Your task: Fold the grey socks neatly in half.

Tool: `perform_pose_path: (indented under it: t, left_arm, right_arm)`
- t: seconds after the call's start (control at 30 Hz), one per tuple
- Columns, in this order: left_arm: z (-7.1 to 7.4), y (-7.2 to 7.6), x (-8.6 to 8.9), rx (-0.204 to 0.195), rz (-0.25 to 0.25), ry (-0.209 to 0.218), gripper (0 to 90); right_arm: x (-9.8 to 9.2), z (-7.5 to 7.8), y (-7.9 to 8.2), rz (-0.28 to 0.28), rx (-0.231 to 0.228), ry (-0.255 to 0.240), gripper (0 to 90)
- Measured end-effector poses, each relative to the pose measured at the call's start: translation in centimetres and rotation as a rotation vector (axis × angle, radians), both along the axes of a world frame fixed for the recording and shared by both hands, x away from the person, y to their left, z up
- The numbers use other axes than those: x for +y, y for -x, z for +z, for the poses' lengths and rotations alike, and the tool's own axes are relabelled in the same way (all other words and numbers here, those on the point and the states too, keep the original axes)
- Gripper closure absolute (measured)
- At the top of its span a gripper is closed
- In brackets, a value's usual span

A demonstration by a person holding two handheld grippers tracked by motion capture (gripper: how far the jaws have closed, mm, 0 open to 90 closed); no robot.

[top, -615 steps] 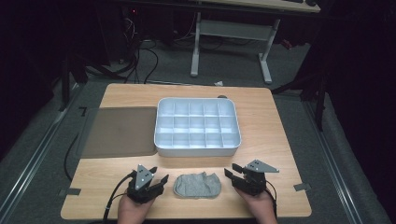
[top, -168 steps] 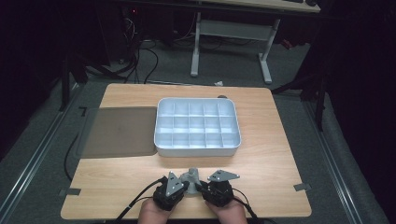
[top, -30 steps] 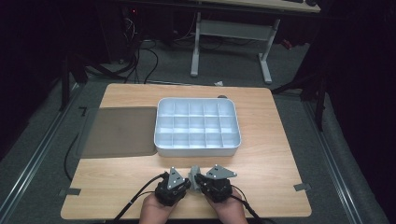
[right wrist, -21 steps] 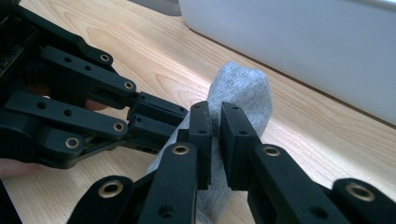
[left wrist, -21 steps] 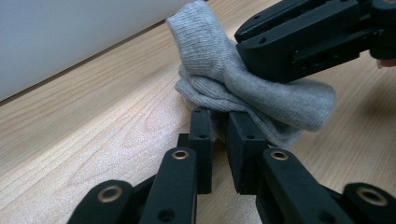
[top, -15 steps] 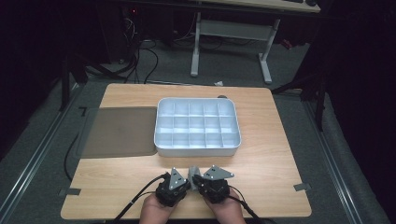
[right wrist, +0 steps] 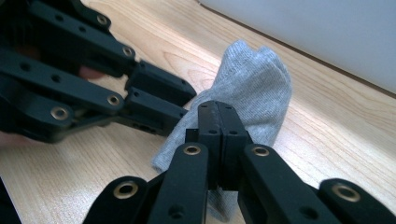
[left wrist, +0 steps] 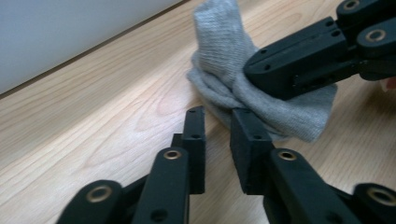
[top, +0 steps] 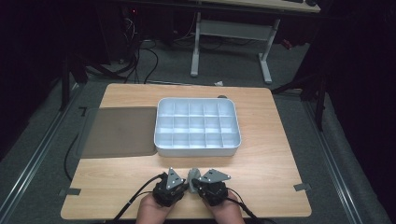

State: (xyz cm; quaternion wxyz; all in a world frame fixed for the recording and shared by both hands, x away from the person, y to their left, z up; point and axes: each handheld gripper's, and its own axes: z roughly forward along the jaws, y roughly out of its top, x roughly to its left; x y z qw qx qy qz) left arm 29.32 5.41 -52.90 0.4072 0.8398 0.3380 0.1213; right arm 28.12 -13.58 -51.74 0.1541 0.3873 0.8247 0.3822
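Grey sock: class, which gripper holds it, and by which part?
The right gripper pinches the grey sock at its bunched middle; the left gripper, jaws just opening, holds nothing.

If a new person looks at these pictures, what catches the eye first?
First, the grey sock bunched at the table's near edge, pinched by the right gripper. The left gripper sits beside it, jaws just opening and empty. Behind stands a white compartment tray.

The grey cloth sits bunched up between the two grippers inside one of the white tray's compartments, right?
Not in the tray. The high view shows the grey cloth bunched on the wooden table, in front of the white tray, between the left gripper and right gripper.
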Motion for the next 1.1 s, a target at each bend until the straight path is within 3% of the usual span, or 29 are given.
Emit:
perform_pose_path:
  t: [0.17, 0.3, 0.43, 0.53, 0.57, 0.77, 0.83, 1.1]
  left_arm:
    - [2.2, -0.1, 1.5, -0.04, 0.028, 0.118, 78.2]
    - [4.2, 0.0, 0.0, -0.082, -0.015, 0.173, 84.0]
    - [4.6, -0.5, -2.4, -0.079, -0.06, 0.172, 86.3]
    - [4.1, -1.3, -3.0, -0.037, -0.053, 0.2, 87.2]
    - [3.8, -1.5, -3.1, -0.034, -0.051, 0.192, 87.5]
    - [2.0, -2.3, -2.4, -0.014, 0.001, 0.147, 89.6]
    - [1.5, -2.4, -2.0, -0.001, 0.021, 0.159, 89.8]
    - [0.8, -2.3, -1.7, -0.018, 0.025, 0.142, 90.0]
  right_arm:
    - [0.2, -0.1, 0.1, 0.005, -0.012, 0.005, 90.0]
    - [0.2, -0.2, 0.1, 0.005, -0.018, 0.002, 90.0]
    - [0.1, -0.2, 0.2, 0.01, -0.024, 0.001, 90.0]
    - [0.1, -0.2, 0.2, 0.018, -0.02, -0.001, 90.0]
    - [0.1, -0.2, 0.2, 0.018, -0.021, -0.002, 90.0]
    - [0.1, -0.3, 0.3, 0.018, -0.031, -0.006, 90.0]
    - [0.1, -0.4, 0.3, 0.019, -0.033, -0.007, 90.0]
    - [0.1, -0.4, 0.5, 0.021, -0.039, -0.007, 90.0]
